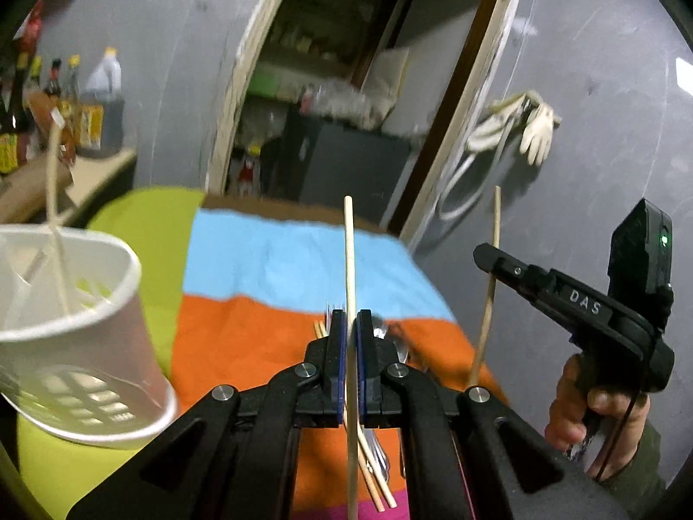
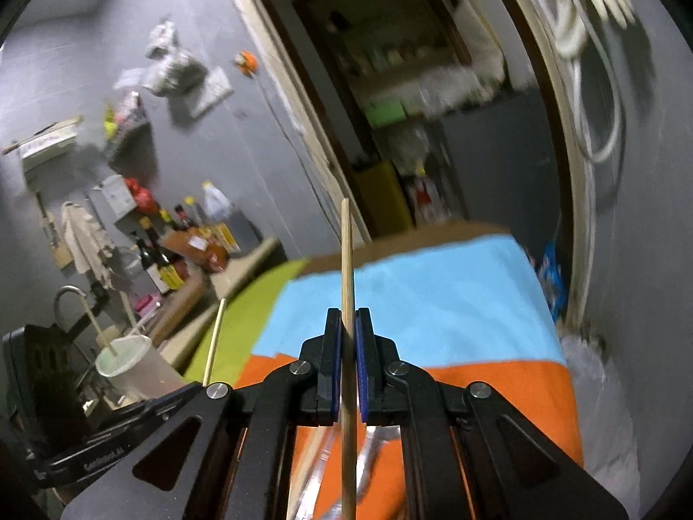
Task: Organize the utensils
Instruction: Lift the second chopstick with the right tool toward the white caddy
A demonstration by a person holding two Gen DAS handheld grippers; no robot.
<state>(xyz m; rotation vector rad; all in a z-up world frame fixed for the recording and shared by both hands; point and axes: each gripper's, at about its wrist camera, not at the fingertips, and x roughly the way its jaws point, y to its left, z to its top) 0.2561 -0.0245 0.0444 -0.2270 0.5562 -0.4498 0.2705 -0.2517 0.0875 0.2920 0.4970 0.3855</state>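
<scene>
Above the striped cloth-covered tabletop [image 1: 277,255], each claw, left [image 1: 351,329] and right [image 2: 348,325], clamps mid-shaft one thin, light, stiff wooden chopstick [image 1: 350,251], likely prone to pivoting.

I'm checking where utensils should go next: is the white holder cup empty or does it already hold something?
Not empty. The white holder cup stands upright on the cloth with one chopstick leaning inside, its end sticking out above the rim.
</scene>
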